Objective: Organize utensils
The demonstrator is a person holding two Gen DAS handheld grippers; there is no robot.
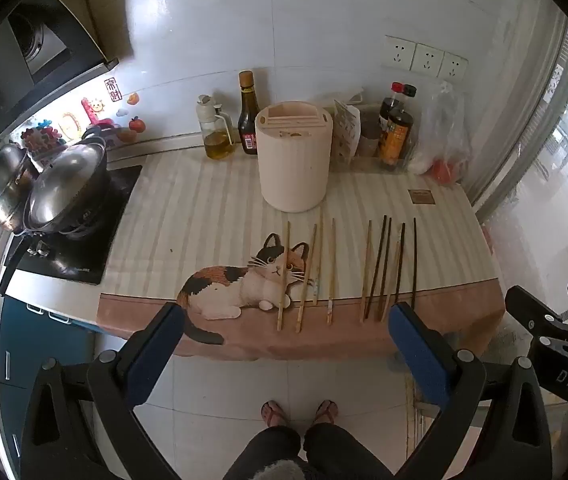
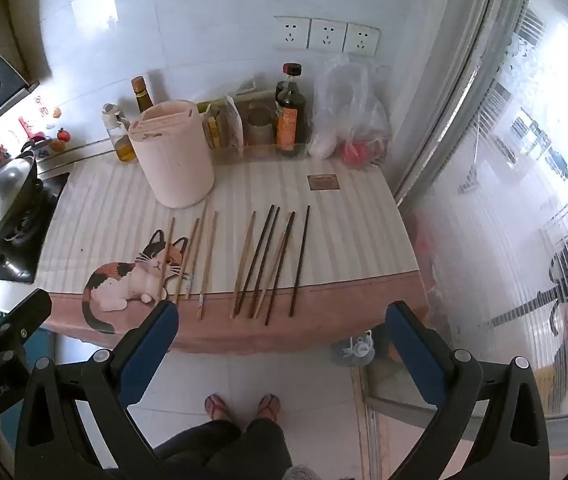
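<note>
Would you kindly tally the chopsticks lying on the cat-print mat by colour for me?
Light wooden chopsticks: 6
Dark chopsticks: 4
Total: 10

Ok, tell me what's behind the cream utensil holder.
Behind the utensil holder stand an oil dispenser and a dark sauce bottle, against the wall. The holder covers the bottle's lower right side and whatever sits directly behind its middle.
</note>
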